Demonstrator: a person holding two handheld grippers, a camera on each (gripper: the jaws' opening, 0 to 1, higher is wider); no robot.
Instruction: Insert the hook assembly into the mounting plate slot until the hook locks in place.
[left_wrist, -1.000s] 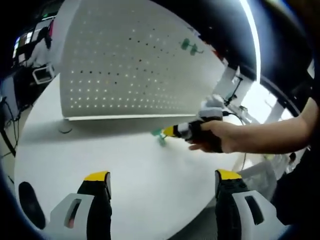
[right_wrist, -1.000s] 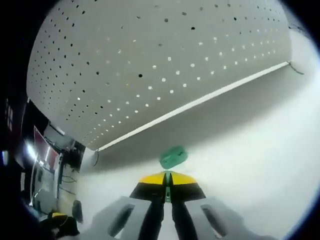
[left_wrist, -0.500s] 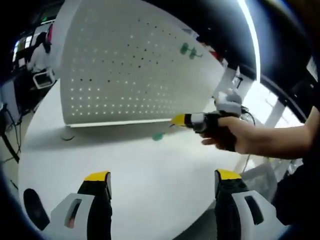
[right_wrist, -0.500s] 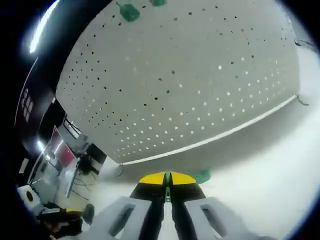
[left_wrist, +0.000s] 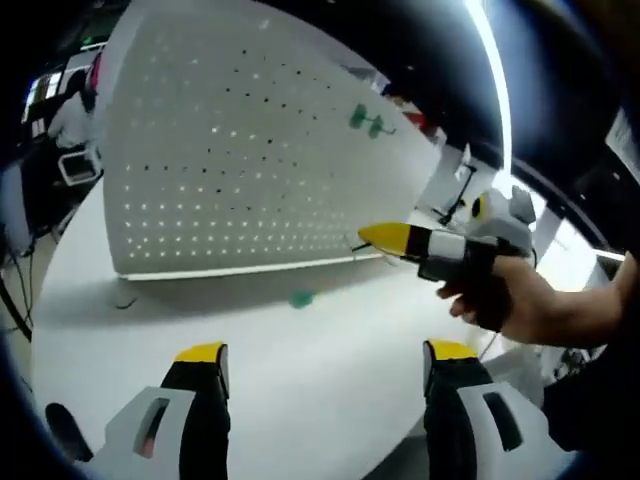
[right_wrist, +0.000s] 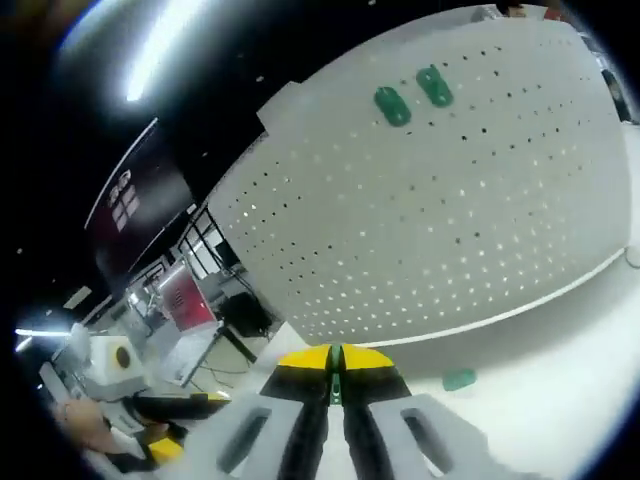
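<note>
Two hooks (right_wrist: 412, 95) already up on pegboard (left_wrist: 230, 150). R gripper (right_wrist: 335, 372) lifted, jaws pinched on thin green piece; loose green hook (left_wrist: 300, 298) left on table (left_wrist: 320, 380). L gripper (left_wrist: 318, 352) jaws apart, idle.

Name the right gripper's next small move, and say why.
Probably carry on toward a free hole in the pegboard: the right gripper, jaws shut on a green hook, is off the table. Two mounted hooks sit high; a spare hook lies below.
</note>
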